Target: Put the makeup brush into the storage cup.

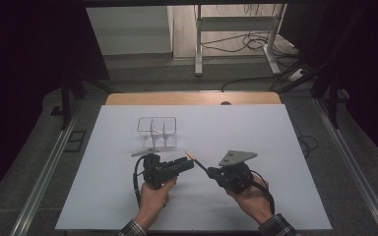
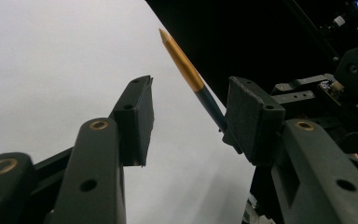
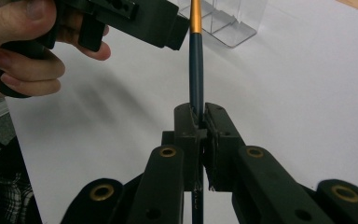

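Clamped between the right gripper's (image 3: 199,122) closed jaws, a dark pen with a gold tip (image 3: 196,70) sticks out toward the left gripper (image 2: 189,116), whose jaws stand apart on either side of the shaft without pressing it. For a clean handover, I judge the left jaws should centre on the dark shaft below the gold section and close squarely before the right lets go. Beyond both, a clear divided box (image 1: 157,131) waits on the white table (image 1: 275,196).
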### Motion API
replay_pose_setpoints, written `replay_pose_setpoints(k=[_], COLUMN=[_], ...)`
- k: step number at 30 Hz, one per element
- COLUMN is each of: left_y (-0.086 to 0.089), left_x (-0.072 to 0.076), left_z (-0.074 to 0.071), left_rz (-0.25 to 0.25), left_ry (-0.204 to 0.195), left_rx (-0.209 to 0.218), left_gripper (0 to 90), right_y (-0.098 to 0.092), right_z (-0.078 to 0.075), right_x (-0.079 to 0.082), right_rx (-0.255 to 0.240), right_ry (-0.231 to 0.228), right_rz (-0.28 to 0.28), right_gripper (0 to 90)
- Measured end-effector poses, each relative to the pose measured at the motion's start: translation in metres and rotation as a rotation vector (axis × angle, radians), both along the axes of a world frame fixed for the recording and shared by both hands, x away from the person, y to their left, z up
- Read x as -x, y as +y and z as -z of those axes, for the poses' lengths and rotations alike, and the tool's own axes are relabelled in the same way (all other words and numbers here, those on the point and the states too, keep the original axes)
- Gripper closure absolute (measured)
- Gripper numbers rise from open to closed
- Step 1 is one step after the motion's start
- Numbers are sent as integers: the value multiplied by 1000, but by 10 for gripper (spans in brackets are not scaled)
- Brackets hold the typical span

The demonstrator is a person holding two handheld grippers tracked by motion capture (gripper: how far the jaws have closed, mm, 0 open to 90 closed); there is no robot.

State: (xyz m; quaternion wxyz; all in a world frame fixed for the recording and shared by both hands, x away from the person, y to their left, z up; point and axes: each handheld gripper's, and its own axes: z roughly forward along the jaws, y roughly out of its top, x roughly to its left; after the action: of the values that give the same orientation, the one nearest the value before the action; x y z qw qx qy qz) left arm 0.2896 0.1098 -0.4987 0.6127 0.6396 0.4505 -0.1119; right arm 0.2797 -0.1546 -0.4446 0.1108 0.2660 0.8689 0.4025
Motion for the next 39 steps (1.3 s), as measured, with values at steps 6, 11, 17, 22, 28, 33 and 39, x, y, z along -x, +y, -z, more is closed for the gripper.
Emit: replay_pose_setpoints(k=[6, 11, 17, 22, 28, 33, 39], left_y=[-1, -2, -1, -1, -1, 0, -1], left_x=[-1, -2, -2, -2, -2, -2, 0], left_z=[1, 3, 5, 8, 9, 11, 10], left_rz=[5, 15, 22, 30, 42, 45, 46], left_ry=[8, 20, 36, 60, 73, 98, 101], left_rx=[10, 29, 64, 103, 129, 182, 200], left_gripper=[535, 561, 618, 657, 698, 774, 827], right_y=[3, 6, 8, 9, 10, 10, 12], right_z=[0, 1, 1, 1, 2, 2, 4], right_x=[1, 3, 3, 4, 3, 3, 3], right_rx=[-9, -7, -15, -16, -14, -10, -1], right_ry=[7, 5, 6, 9, 9, 10, 19], right_rz=[-9, -21, -27, -28, -30, -31, -35], right_gripper=[840, 840, 840, 840, 840, 839, 838])
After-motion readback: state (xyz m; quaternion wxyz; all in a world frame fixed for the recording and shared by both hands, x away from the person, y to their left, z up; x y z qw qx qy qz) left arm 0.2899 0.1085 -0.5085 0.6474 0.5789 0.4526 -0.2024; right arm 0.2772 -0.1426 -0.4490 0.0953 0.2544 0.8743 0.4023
